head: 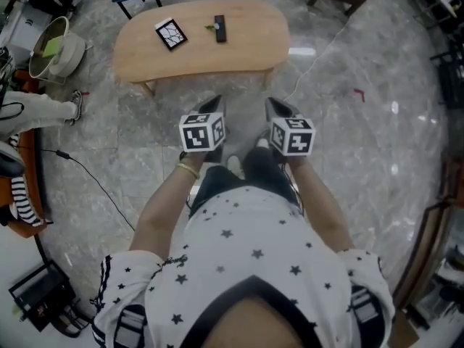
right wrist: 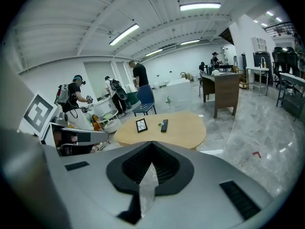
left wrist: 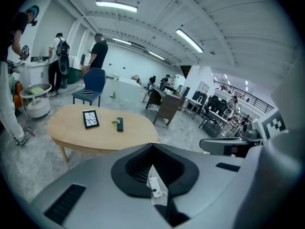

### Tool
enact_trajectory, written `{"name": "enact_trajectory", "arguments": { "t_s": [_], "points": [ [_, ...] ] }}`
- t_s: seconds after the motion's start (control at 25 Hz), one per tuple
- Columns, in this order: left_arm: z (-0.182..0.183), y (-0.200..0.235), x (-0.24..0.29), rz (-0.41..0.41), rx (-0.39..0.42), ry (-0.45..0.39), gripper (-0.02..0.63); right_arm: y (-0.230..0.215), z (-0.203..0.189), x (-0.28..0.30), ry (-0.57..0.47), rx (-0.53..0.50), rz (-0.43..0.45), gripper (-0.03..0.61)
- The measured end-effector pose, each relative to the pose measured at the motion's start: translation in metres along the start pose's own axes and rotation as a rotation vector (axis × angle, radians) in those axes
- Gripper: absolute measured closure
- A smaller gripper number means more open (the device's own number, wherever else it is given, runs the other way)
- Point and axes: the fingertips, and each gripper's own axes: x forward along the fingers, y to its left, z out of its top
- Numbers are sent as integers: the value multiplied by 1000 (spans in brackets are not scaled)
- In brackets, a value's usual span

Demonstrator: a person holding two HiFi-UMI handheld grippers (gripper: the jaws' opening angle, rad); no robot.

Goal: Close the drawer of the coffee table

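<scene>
A: Checking the coffee table (head: 246, 53) for an open drawer?
B: Found none standing out on the sides in view. Likely shut already, or hidden round the far side.
A: Placed where?
B: Straight ahead of the 2 tongs, well apart.
A: Tongs?
B: Pressed together and empty, left gripper (head: 212, 106) and right gripper (head: 277, 107) alike; touching nothing.

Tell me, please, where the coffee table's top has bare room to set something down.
The coffee table is bare across its right end, beyond the remote, and along the near edge. A smaller patch lies left of the black-framed panel. It is crowded only between panel and remote, where a small green item lies.
</scene>
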Motion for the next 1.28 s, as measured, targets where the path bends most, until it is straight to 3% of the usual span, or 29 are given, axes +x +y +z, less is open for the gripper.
{"name": "enact_trajectory", "arguments": {
  "t_s": [0.24,1.28],
  "points": [
    [-10,-18,-24,-18,50,-8,606,16,-4,-21,-12,-8,38,569],
    [-6,-34,-59,-36,6,-65,606,45,-5,-56,-52,1,104,571]
  ]
}}
